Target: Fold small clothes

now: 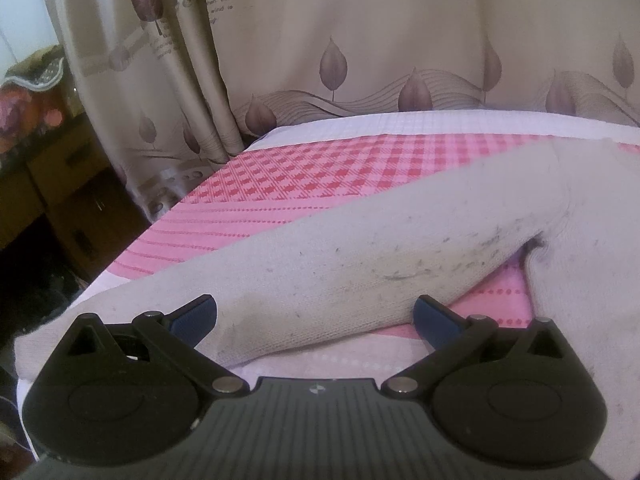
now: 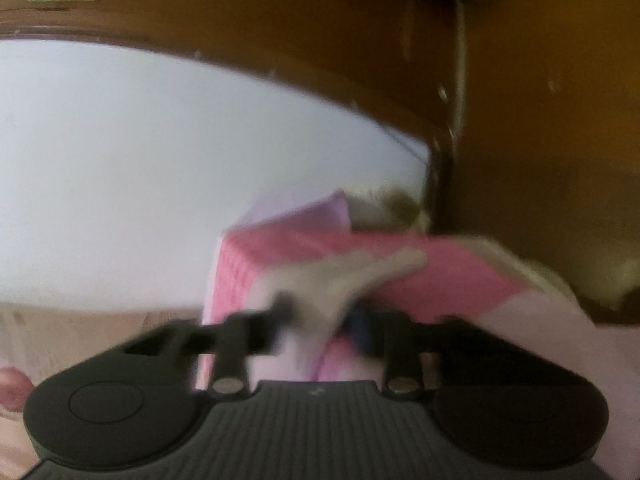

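Observation:
A small cream knit garment (image 1: 360, 256) with dark lint lies on a pink checked cloth (image 1: 312, 172); one long sleeve or leg runs from lower left to upper right. My left gripper (image 1: 315, 316) is open, its blue-padded fingers standing either side of that sleeve, low over it. In the blurred right wrist view my right gripper (image 2: 320, 316) is shut on a cream fold of the garment (image 2: 344, 276), held above the pink cloth (image 2: 460, 276).
A beige leaf-print curtain (image 1: 360, 40) hangs behind the surface. Dark wooden furniture (image 1: 60, 184) stands at the left. In the right wrist view a brown wooden frame (image 2: 520, 100) and a white wall (image 2: 160, 160) fill the background.

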The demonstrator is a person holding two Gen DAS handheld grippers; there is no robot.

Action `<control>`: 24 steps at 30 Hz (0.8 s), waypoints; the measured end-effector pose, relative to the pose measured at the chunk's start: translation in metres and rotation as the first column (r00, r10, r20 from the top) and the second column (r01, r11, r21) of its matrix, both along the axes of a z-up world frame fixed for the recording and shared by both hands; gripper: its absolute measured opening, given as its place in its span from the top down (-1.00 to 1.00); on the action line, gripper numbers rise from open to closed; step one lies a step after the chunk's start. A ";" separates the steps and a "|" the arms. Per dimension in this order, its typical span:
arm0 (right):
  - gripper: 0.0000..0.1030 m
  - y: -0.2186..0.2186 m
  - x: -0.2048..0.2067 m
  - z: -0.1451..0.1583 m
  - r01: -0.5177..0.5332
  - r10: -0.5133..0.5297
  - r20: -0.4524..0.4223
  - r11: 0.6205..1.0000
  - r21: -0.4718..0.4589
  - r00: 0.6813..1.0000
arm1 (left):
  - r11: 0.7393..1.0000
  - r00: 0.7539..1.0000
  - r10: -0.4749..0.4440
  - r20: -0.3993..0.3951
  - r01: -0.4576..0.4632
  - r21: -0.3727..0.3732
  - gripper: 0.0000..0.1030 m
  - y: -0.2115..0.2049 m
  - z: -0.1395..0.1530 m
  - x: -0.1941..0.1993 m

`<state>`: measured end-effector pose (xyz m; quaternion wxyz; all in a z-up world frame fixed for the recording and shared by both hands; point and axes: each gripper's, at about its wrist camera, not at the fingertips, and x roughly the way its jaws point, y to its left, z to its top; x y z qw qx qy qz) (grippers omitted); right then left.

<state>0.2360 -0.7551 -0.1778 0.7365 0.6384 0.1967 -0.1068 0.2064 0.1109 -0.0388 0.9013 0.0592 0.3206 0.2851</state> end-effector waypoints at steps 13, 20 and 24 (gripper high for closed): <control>0.84 0.026 -0.014 0.070 0.030 0.001 0.198 0.988 -0.154 0.980 | 1.000 1.000 0.001 0.004 -0.001 -0.014 -1.00 0.001 0.001 0.000; 0.85 0.075 -0.011 0.139 -0.025 0.080 0.299 0.983 -0.184 0.951 | 0.999 1.000 0.006 0.016 -0.005 -0.038 -1.00 0.003 0.002 -0.001; 0.85 0.133 -0.005 0.181 -0.106 0.171 0.382 0.977 -0.186 0.908 | 0.999 1.000 0.009 0.019 -0.009 -0.042 -1.00 0.004 0.002 0.000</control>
